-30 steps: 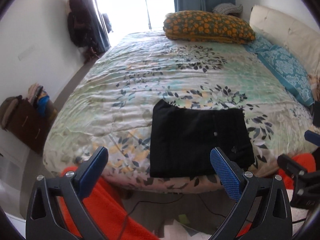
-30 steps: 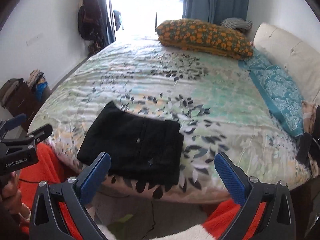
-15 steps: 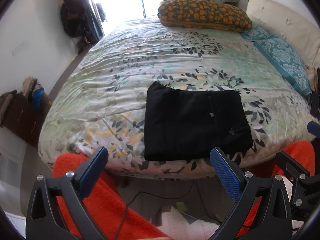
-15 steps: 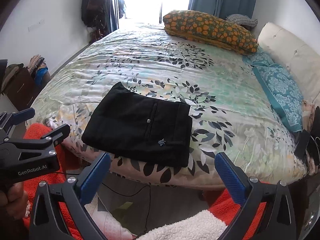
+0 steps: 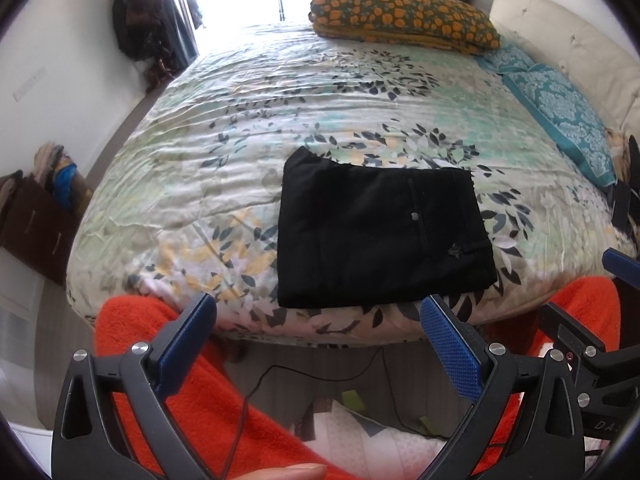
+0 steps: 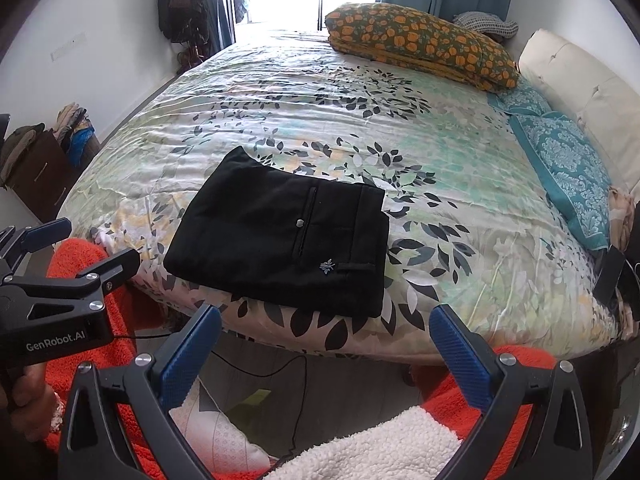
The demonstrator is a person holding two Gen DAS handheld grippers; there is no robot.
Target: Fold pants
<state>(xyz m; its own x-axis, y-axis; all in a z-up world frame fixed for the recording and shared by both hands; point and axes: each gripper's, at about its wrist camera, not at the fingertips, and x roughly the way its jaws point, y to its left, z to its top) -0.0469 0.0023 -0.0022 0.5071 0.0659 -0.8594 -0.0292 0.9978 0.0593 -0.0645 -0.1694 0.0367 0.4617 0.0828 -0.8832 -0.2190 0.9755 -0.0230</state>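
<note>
The black pants (image 5: 380, 232) lie folded into a flat rectangle near the front edge of the bed, a button and back pocket showing on top; they also show in the right wrist view (image 6: 280, 236). My left gripper (image 5: 320, 328) is open and empty, held off the bed in front of the pants. My right gripper (image 6: 326, 338) is open and empty, also short of the bed edge, below the pants' right corner. The left gripper's body (image 6: 52, 296) shows at the left of the right wrist view.
The bed (image 5: 224, 120) has a floral cover. An orange-patterned pillow (image 5: 404, 16) and a teal pillow (image 5: 560, 112) lie at its far end and right side. Orange fleece (image 5: 140, 360) covers my legs. A cable (image 5: 320, 376) runs over the floor. A brown basket of clothes (image 5: 36, 216) stands left.
Both grippers have pulled back and risen a little from the bed. The pants lie as before, folded, with more of the bed top in sight.
</note>
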